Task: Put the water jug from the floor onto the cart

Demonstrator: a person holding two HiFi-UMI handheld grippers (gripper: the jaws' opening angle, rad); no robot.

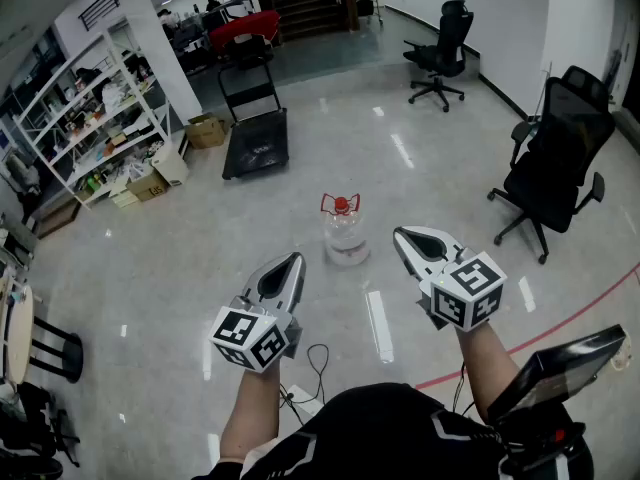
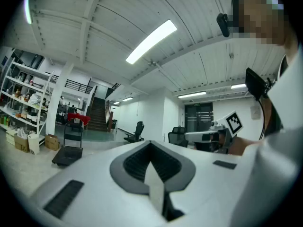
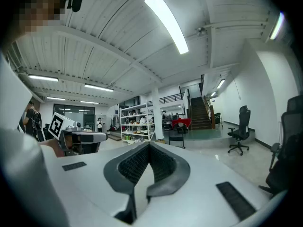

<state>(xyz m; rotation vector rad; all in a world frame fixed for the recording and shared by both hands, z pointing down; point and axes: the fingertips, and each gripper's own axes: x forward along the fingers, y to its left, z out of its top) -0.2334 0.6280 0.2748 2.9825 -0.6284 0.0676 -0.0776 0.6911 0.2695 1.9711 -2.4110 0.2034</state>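
Observation:
The clear water jug (image 1: 346, 236), with a red cap and red handle, stands upright on the glossy floor just ahead of both grippers. My left gripper (image 1: 296, 258) is shut and empty, short of the jug on its left. On the jug's right, my right gripper (image 1: 399, 234) is likewise shut with nothing in it. Neither touches the jug. The black flat cart (image 1: 257, 140) with an upright handle is parked farther off, beyond the jug and to the left. The left gripper view shows the cart (image 2: 67, 154) at far left; the jug is hidden in both gripper views.
Black office chairs stand at right (image 1: 553, 158) and far right back (image 1: 441, 56). White shelving (image 1: 92, 118) and cardboard boxes (image 1: 206, 129) line the left wall. A black stool (image 1: 50, 346) is near left. A cable (image 1: 318, 360) and a red floor line (image 1: 560, 320) lie close to the person's feet.

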